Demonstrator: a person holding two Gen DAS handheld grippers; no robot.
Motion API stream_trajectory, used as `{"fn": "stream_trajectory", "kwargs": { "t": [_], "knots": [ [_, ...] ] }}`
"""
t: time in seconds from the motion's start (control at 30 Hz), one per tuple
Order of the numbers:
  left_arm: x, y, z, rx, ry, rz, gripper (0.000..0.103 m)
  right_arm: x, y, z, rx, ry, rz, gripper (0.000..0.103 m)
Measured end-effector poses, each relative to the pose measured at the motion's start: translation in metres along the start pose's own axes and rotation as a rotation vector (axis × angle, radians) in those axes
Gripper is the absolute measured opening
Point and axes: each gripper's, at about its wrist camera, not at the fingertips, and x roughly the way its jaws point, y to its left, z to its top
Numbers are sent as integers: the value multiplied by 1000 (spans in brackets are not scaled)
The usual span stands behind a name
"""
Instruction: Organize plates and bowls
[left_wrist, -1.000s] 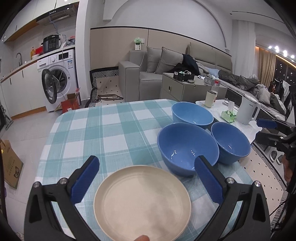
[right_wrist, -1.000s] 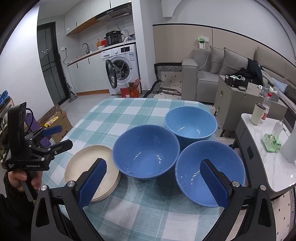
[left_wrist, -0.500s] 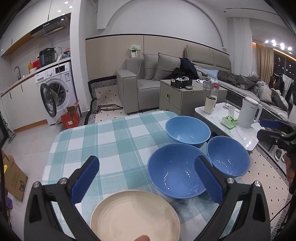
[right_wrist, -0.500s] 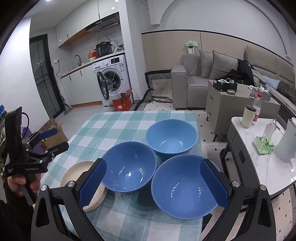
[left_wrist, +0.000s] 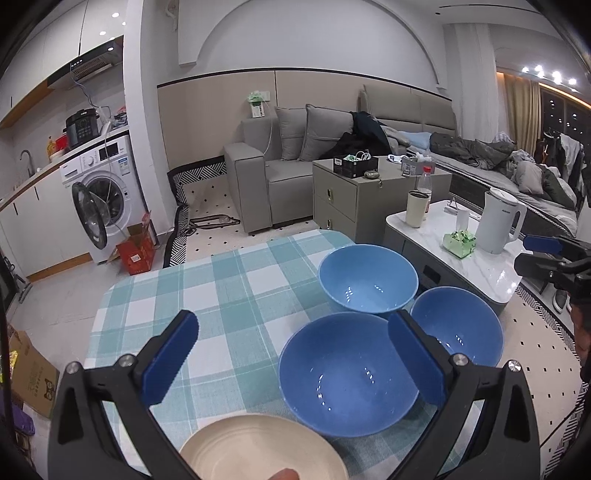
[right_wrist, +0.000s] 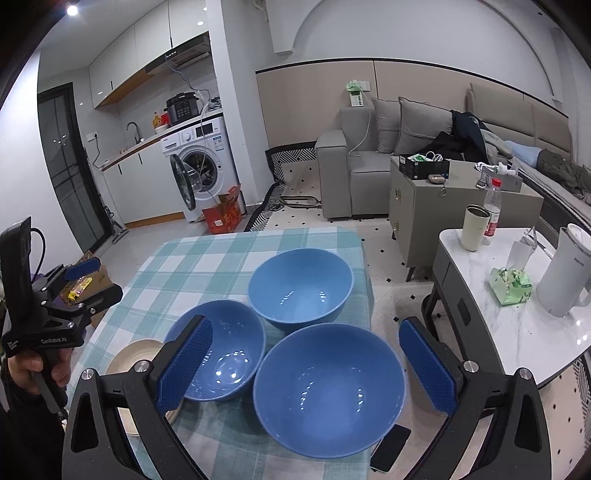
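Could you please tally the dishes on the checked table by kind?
Blue bowls: 3 – far, left, near.
Cream plates: at least 1; it may be a stack, count unclear.
Total: at least 4 dishes.

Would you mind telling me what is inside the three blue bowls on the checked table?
All three blue bowls are empty; only light reflections show on their glossy interiors. What lies beneath them on the checked cloth is covered.

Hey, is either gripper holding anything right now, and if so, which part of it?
Nothing is held. The left gripper and the right gripper are both open above the blue bowls, touching none.
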Motion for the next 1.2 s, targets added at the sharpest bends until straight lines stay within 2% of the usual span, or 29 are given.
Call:
{"fn": "stream_trajectory", "kwargs": {
  "t": [0.5,0.83,1.2],
  "knots": [
    [60,-22,25,30,38,-31,103,51,-53,8,66,60,-64,102],
    [108,-27,36,19,92,-62,103,98,-61,23,87,126,-29,102],
    [154,-25,37,4,137,-63,103,149,-69,32,148,210,16,102]
  ]
}}
